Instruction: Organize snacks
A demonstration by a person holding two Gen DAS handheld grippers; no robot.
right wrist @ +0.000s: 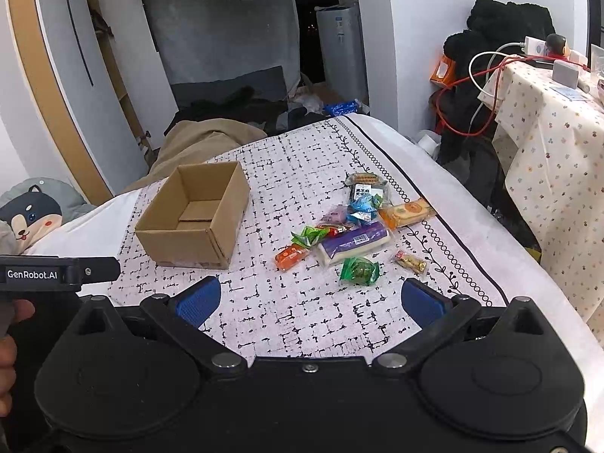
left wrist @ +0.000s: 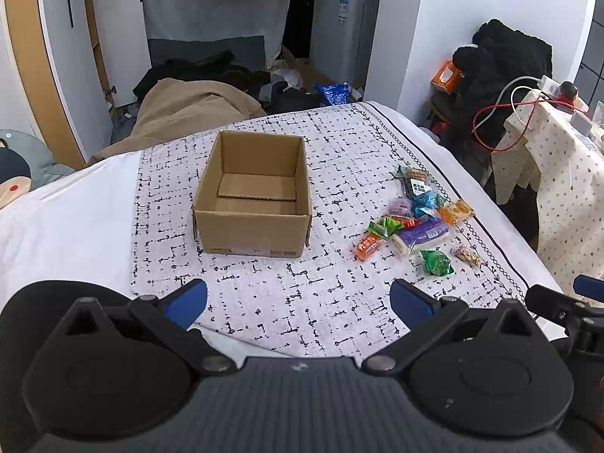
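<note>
Each black hand-held gripper (right wrist: 309, 302) carries blue pads (right wrist: 198, 302), silver screws.

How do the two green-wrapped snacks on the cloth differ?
The near green snack lies alone, at the pile's near edge; the far green snack sits in the pile, touching the red-wrapped snack. The near one is darker green, the far one brighter, with white print. Both lie outside the cardboard box.

Empty cardboard box (left wrist: 252, 196), snack pile (left wrist: 415, 215) right, left hand-held gripper (left wrist: 298, 302) spread
</note>
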